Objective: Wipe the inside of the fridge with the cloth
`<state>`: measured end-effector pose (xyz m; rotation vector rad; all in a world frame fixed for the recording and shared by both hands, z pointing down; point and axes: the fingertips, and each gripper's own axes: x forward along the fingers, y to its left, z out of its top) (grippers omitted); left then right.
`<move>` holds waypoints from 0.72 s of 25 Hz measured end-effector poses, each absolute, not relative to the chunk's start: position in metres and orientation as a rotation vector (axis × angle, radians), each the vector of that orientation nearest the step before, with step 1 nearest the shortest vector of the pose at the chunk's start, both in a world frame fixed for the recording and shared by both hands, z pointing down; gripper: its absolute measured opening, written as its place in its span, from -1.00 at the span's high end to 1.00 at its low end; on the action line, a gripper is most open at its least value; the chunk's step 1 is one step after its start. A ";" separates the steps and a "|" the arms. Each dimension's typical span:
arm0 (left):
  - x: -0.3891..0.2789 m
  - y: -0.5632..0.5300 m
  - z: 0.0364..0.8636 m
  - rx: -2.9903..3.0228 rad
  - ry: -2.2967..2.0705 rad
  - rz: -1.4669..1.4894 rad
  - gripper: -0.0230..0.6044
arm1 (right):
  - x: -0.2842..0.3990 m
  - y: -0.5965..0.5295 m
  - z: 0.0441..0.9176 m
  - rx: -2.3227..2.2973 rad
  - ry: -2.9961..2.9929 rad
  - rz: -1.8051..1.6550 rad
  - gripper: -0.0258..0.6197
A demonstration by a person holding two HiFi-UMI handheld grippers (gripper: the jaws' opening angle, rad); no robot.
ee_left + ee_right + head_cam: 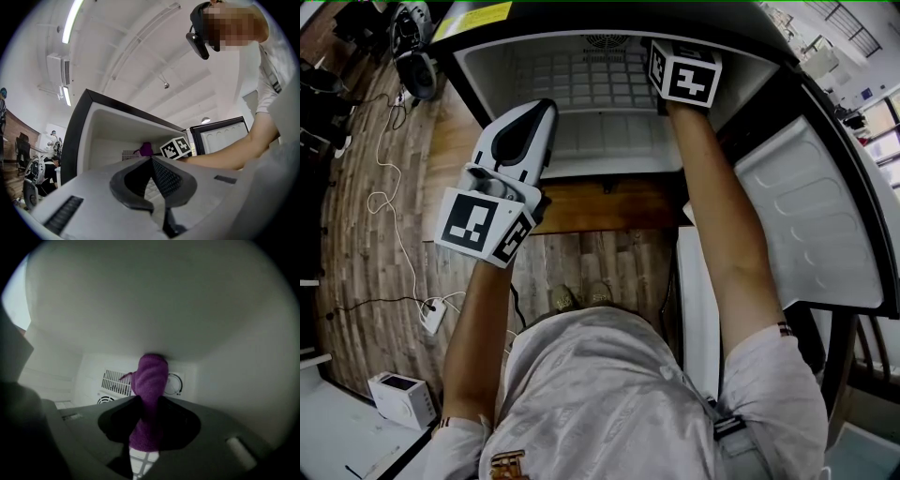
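We pinch cloth [149,373] in right claw [147,401], tip against fridge ceiling [154,301] to wipe; left claw [151,160] closed, empty, parked outside.

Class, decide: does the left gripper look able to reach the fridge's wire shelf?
Probably yes: the fridge door stands open and nothing lies between the left gripper and the wire shelf.

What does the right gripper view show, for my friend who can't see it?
The right gripper is shut on a purple cloth, whose tip touches the white inner wall of the fridge. Behind it, on the back wall, are a slatted vent and a round dial.
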<state>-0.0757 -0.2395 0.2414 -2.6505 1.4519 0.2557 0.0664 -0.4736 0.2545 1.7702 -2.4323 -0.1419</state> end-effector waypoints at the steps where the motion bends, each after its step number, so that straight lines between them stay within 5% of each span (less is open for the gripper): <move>1: -0.076 -0.239 0.242 -2.652 1.450 0.256 0.93 | 0.068 -0.474 0.255 1.779 -2.423 -0.142 0.56; 18: -0.084 -0.227 0.237 -2.652 1.435 0.290 0.93 | 0.013 -0.418 0.235 1.636 -2.610 -0.144 0.56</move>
